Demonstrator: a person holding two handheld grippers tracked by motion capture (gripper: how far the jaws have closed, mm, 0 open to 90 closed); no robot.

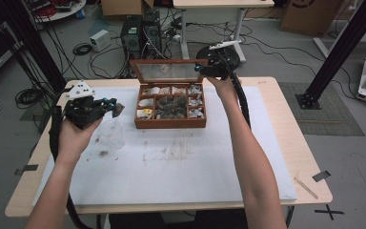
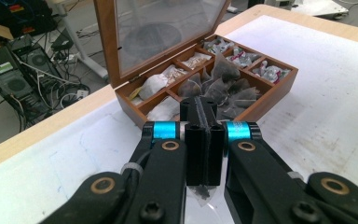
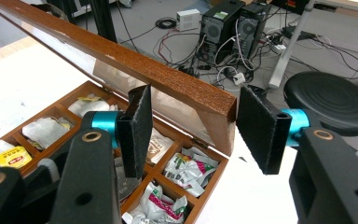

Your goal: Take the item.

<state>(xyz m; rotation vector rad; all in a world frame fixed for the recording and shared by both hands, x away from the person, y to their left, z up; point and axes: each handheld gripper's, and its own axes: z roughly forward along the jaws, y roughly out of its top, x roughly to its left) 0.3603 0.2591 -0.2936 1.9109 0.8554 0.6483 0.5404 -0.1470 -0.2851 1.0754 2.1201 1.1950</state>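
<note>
Looking down from the high view, a wooden tea box (image 1: 170,112) sits on the white mat (image 1: 181,162) covering the desk (image 1: 293,143), lid (image 1: 167,71) standing open with its clear pane facing the person.

Left tool (image 1: 108,106) is off to the box's left, held up above the mat, and it's clenched on a dark pyramid tea bag (image 1: 118,109). In the left gripper view the jaws are pressed flat together with a bit of the tea bag (image 2: 204,192) poking out below them, and the box (image 2: 261,100) sits straight ahead of the tool, its middle compartment stuffed with more dark pyramid bags (image 2: 216,86). A clear glass cup (image 1: 110,135) is just under and in front of that tool in the high view.

Right tool (image 1: 201,69) is up at the lid's far right corner. In the right gripper view its jaws are spread wide, one pad on each side of the lid's wooden corner (image 3: 214,105), and neither looks to be touching it. Below that tool you can see compartments with white sachets (image 3: 44,130), a yellow packet (image 3: 11,156) and crinkly foil wrappers (image 3: 189,168).

Beyond the desk: computer towers (image 1: 140,31), cables on the floor, and a black stool (image 3: 328,100) right behind the right tool.
</note>
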